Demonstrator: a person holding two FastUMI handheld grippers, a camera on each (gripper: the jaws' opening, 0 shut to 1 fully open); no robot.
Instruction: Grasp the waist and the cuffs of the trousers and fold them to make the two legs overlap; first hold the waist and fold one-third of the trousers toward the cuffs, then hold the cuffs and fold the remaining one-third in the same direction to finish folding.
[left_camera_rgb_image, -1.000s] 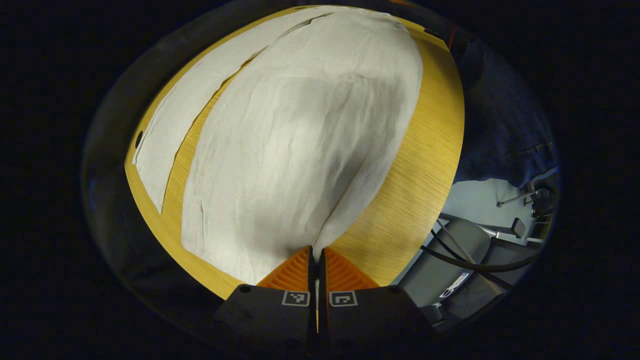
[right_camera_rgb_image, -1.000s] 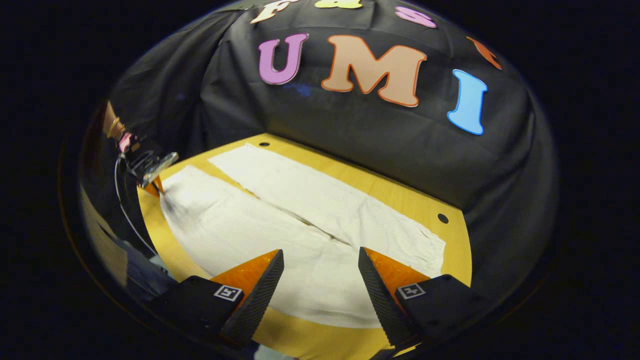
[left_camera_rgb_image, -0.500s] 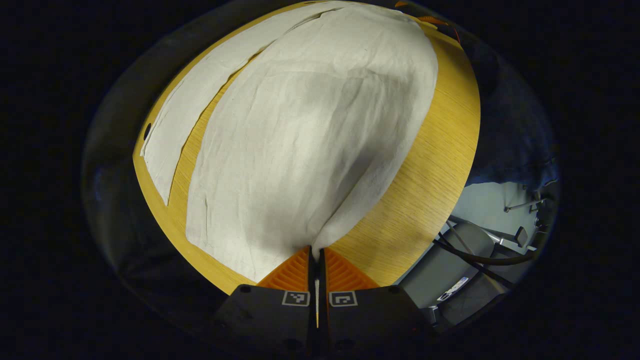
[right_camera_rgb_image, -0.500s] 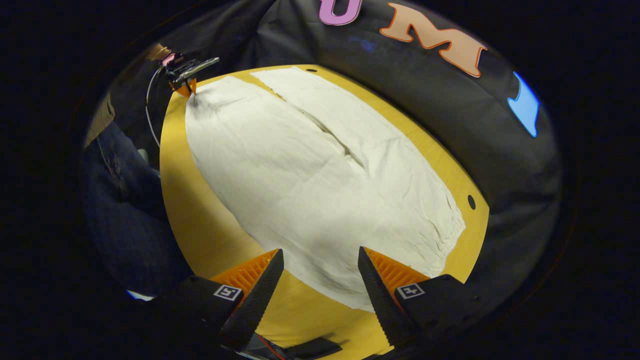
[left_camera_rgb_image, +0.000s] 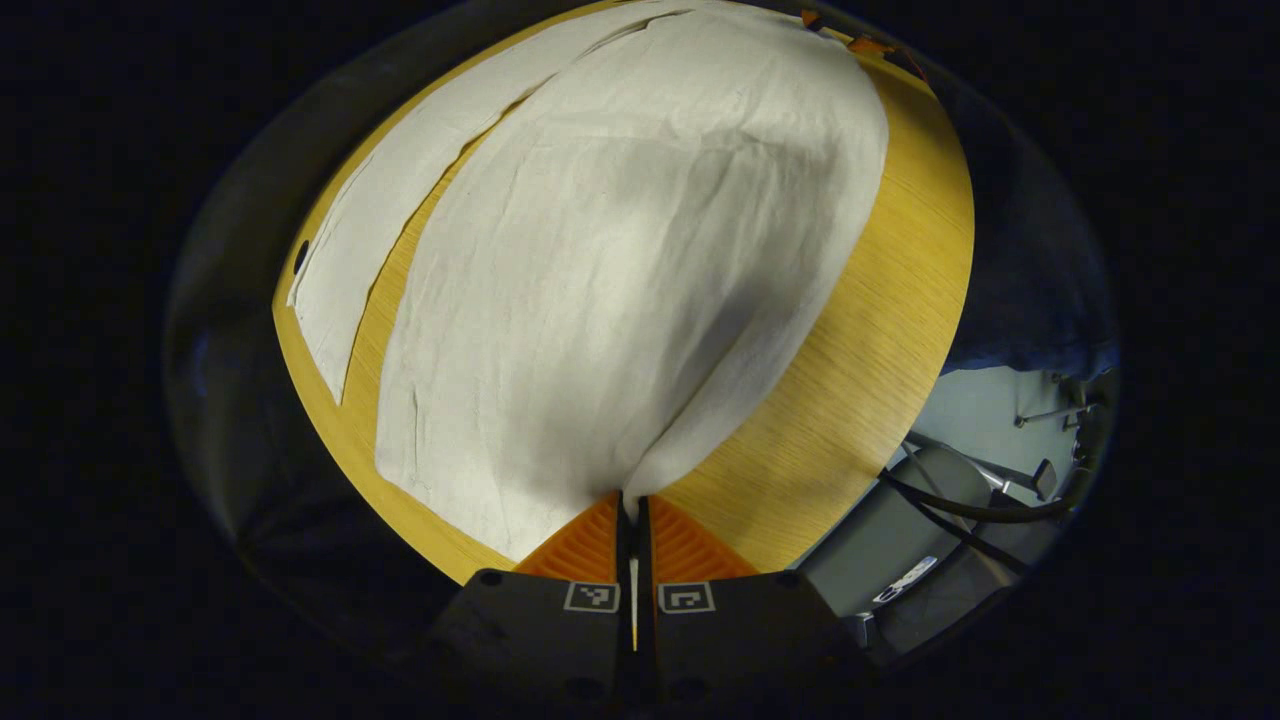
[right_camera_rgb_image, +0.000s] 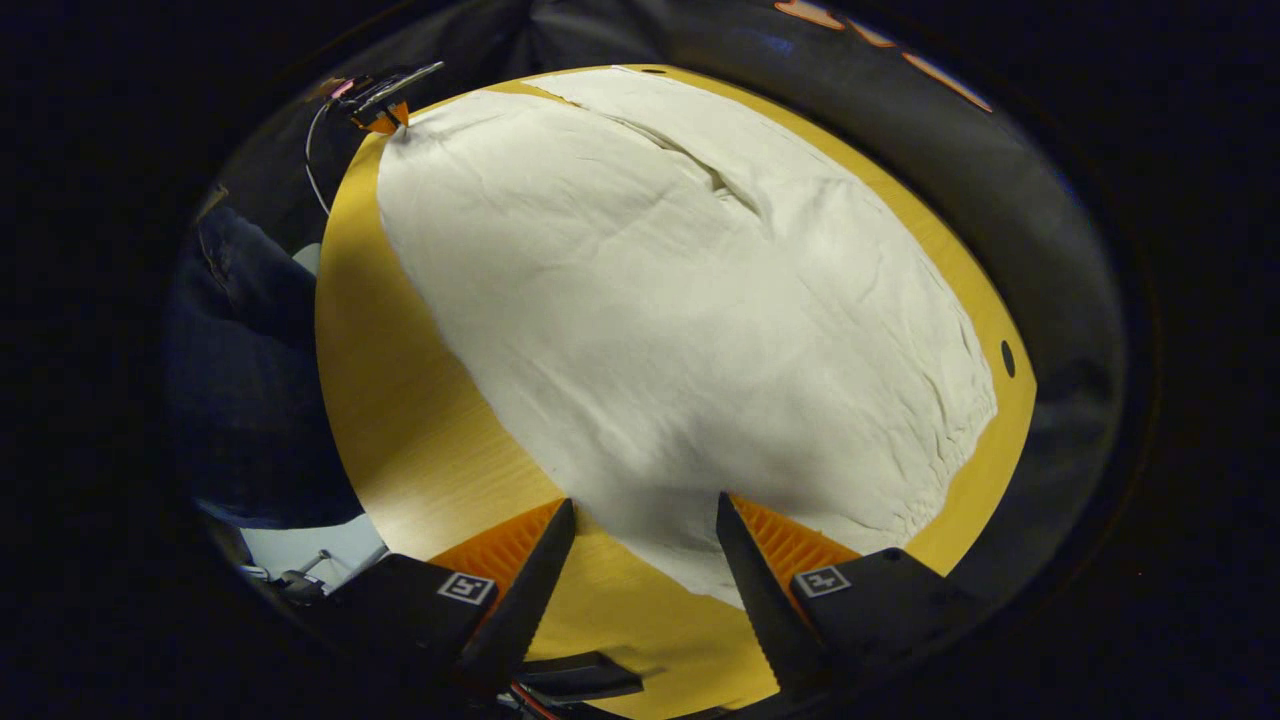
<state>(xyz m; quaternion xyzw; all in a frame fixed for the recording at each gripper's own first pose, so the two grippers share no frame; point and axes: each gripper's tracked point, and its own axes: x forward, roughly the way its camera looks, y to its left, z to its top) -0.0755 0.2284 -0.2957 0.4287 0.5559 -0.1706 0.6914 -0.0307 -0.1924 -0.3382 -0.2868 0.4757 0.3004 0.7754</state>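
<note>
Cream trousers (left_camera_rgb_image: 620, 260) lie flat on a yellow wooden table (left_camera_rgb_image: 860, 330), with the two legs side by side. My left gripper (left_camera_rgb_image: 632, 500) is shut on the near leg's cuff corner, and the cloth rises slightly into its fingers. In the right gripper view the trousers (right_camera_rgb_image: 680, 300) spread away from me, with the gathered waist at the near right. My right gripper (right_camera_rgb_image: 645, 502) hangs open just above the near waist corner, nothing between its fingers. The left gripper (right_camera_rgb_image: 385, 105) shows at the far end, pinching the cuff. The right gripper (left_camera_rgb_image: 860, 45) peeks in at the top of the left gripper view.
A person in dark blue clothing (right_camera_rgb_image: 240, 380) stands along the table's (right_camera_rgb_image: 400, 400) long near side. Past the table edge lie a grey floor and grey equipment with black cables (left_camera_rgb_image: 930, 500). Small holes (right_camera_rgb_image: 1007, 358) mark the table corners. Black cloth backs the far side.
My right gripper has tipped down and come closer to the waist, still open. My left gripper has stayed shut on the cuff and hardly moved.
</note>
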